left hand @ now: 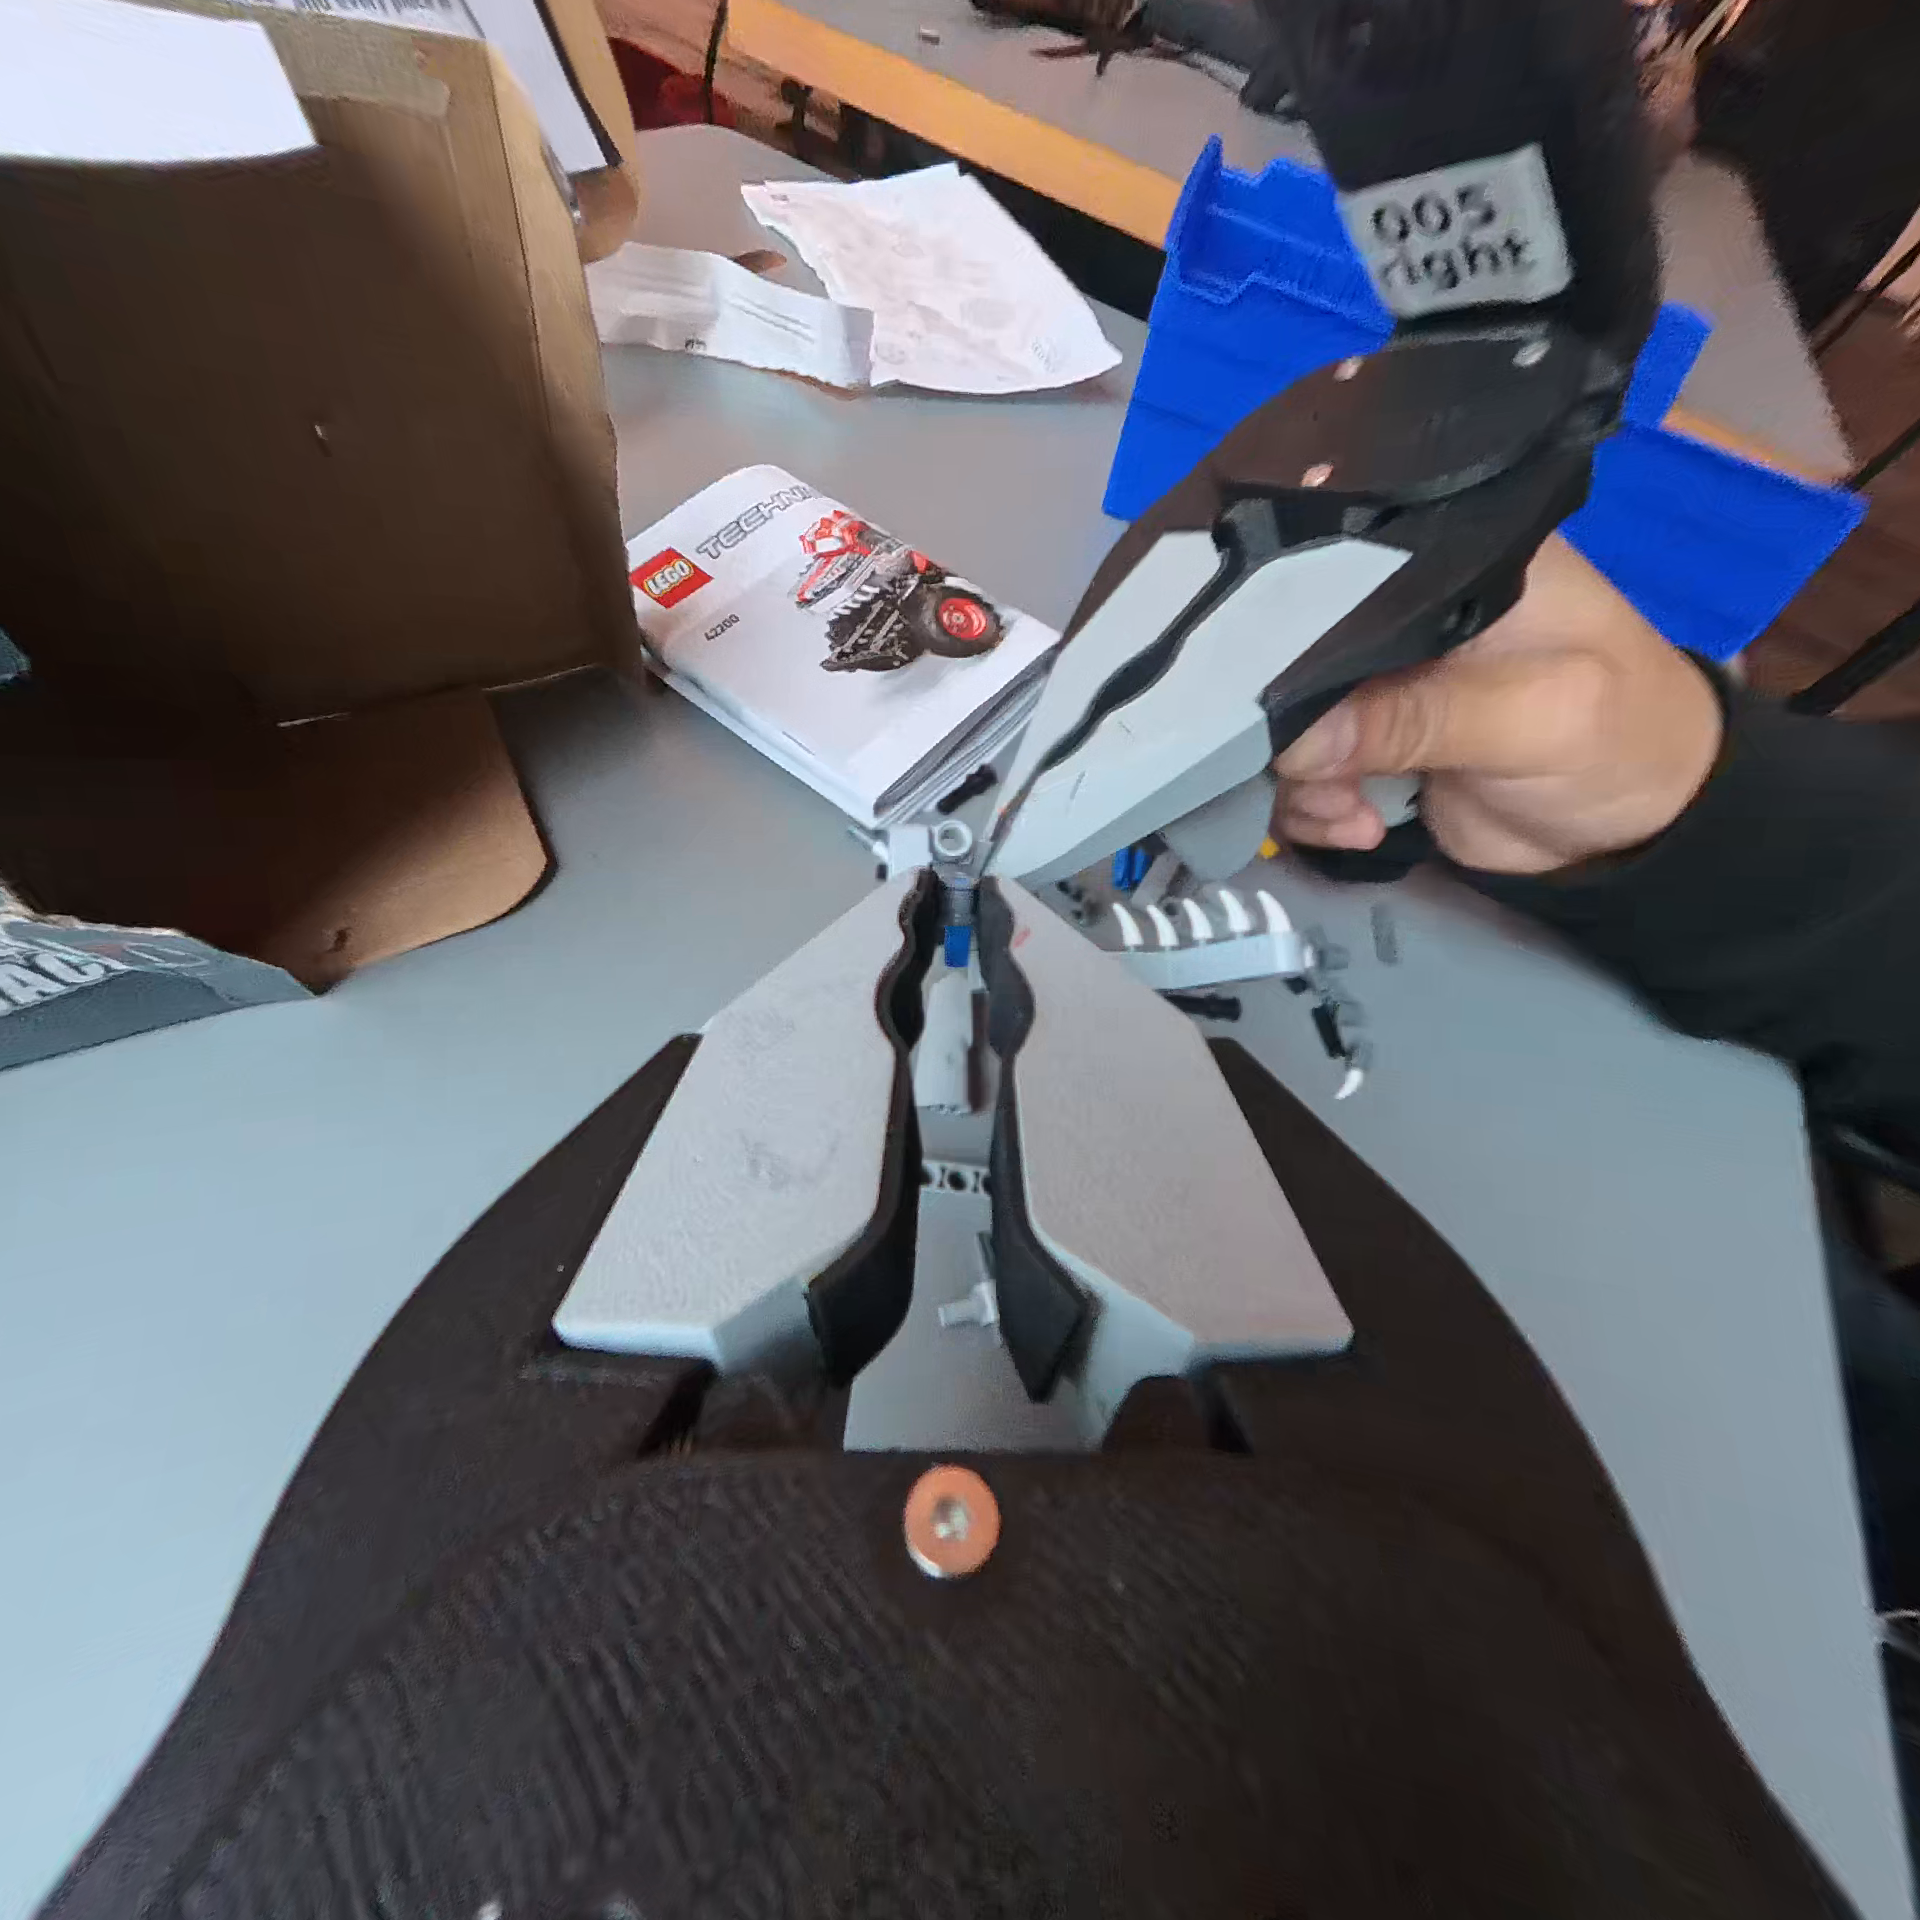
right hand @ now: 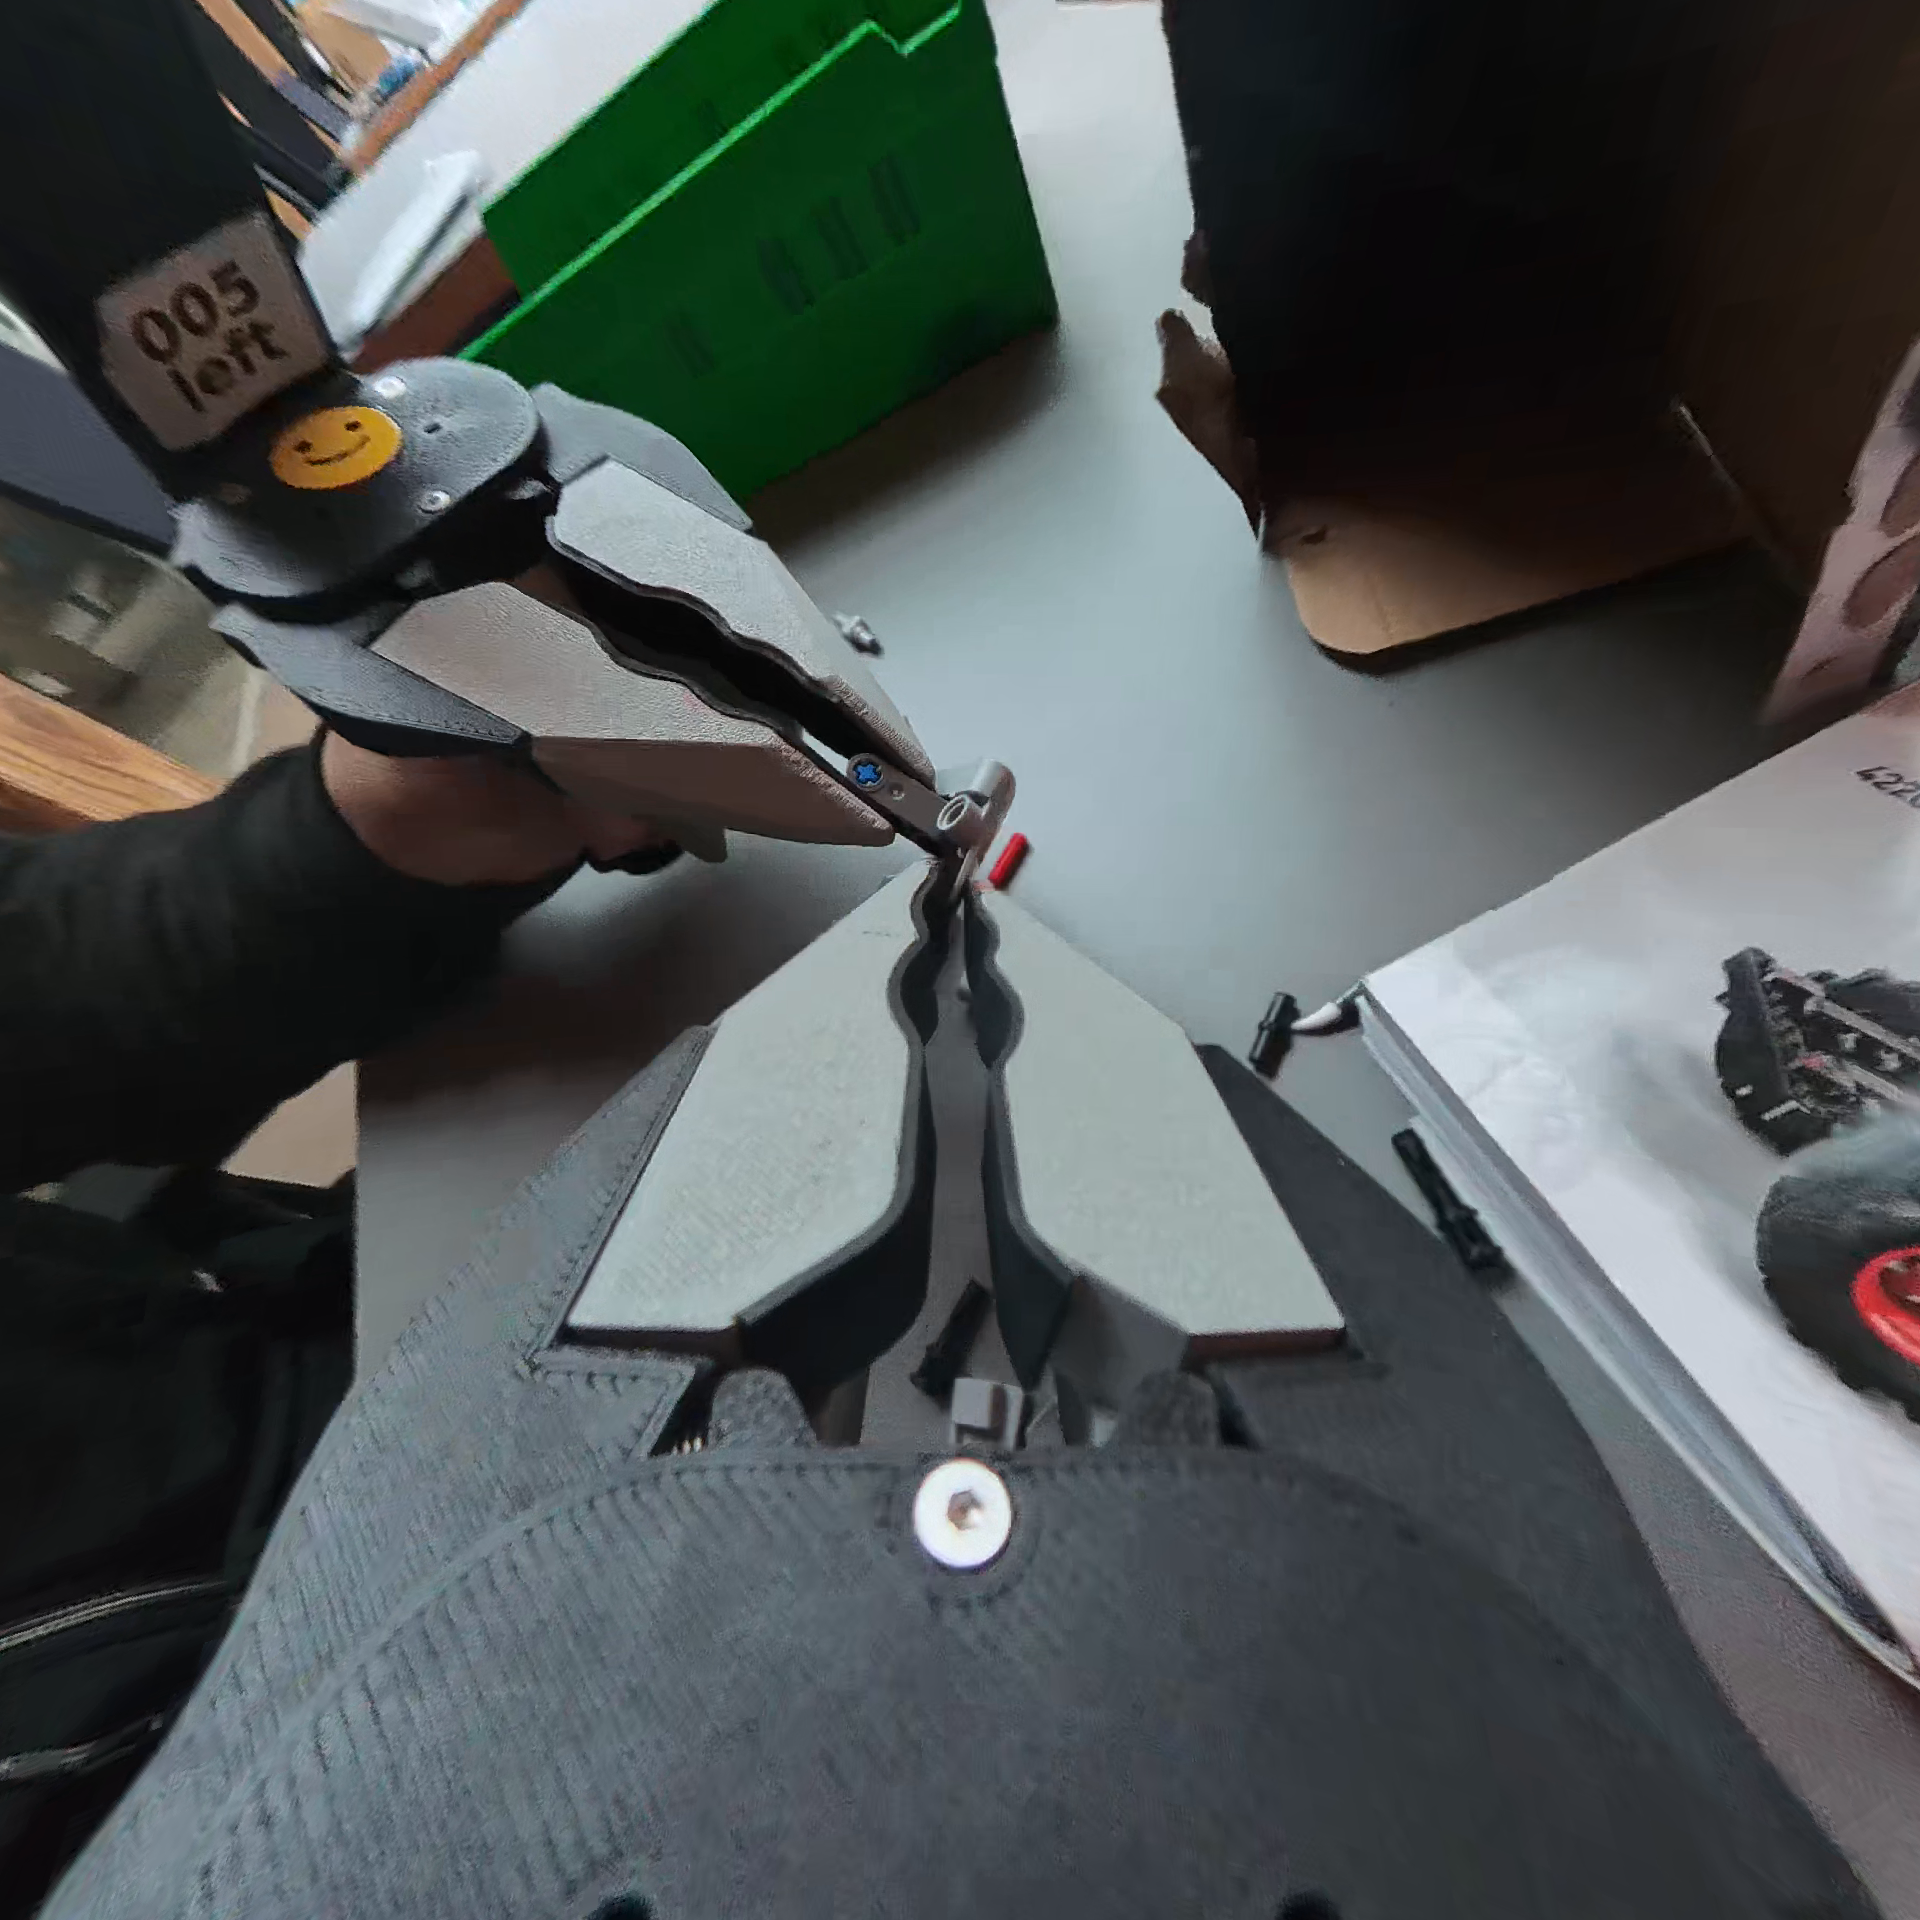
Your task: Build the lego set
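Right at the middle of both wrist views, the small lego sub-assembly (right hand: 914, 795) hangs above the surface, a dark grey beam with a blue pin in it and a light grey connector (left hand: 951, 840) at its end. Left tongs (left hand: 951, 899) are clamped on the beam, I'd guess to hold it steady. Right tongs (right hand: 951, 894) are pinched together on a thin grey bit touching that connector, probably pressing it on. Can't make out exactly what that bit is.

Below them loose parts are scattered on the grey surface (left hand: 364, 1195): a toothed grey piece (left hand: 1205, 935), black pins (right hand: 1444, 1195), a red pin (right hand: 1006, 862). The instruction booklet (left hand: 831, 644) lies closed nearby. Farther out: a cardboard box (left hand: 312, 416), folded paper sheets (left hand: 914, 281), a blue bin (left hand: 1247, 343) and a green bin (right hand: 769, 239).
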`<state>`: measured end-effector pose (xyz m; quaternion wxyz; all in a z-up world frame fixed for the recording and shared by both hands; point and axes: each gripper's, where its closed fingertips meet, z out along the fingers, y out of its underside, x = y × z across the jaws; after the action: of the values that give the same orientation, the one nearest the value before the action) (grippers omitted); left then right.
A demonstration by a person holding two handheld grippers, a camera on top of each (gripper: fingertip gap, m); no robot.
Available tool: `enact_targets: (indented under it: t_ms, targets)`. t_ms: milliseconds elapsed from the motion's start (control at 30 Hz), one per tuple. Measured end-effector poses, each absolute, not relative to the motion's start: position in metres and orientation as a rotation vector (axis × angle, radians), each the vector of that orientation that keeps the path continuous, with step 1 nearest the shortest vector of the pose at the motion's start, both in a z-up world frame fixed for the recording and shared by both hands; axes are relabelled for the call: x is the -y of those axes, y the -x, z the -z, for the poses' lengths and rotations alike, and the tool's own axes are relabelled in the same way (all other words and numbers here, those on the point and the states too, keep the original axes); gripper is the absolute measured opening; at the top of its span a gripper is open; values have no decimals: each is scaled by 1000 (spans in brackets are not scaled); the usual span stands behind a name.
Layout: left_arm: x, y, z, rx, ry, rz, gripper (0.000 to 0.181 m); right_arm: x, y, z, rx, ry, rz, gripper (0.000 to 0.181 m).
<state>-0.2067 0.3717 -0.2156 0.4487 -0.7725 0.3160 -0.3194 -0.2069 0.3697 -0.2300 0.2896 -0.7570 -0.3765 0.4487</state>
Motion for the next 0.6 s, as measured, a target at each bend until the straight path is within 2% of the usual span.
enact_targets:
  t_ms: [233,433,600]
  targets:
    - [-372,208,207,-615,1922,1065,5,-366,204,215,884,1973,-1552,6]
    - [-375,213,204,-547,1909,1133,6,-368,198,213,968,1943,-1391,9]
    - [-371,211,200,-531,1897,1210,5,-363,205,206,976,1893,-1435,14]
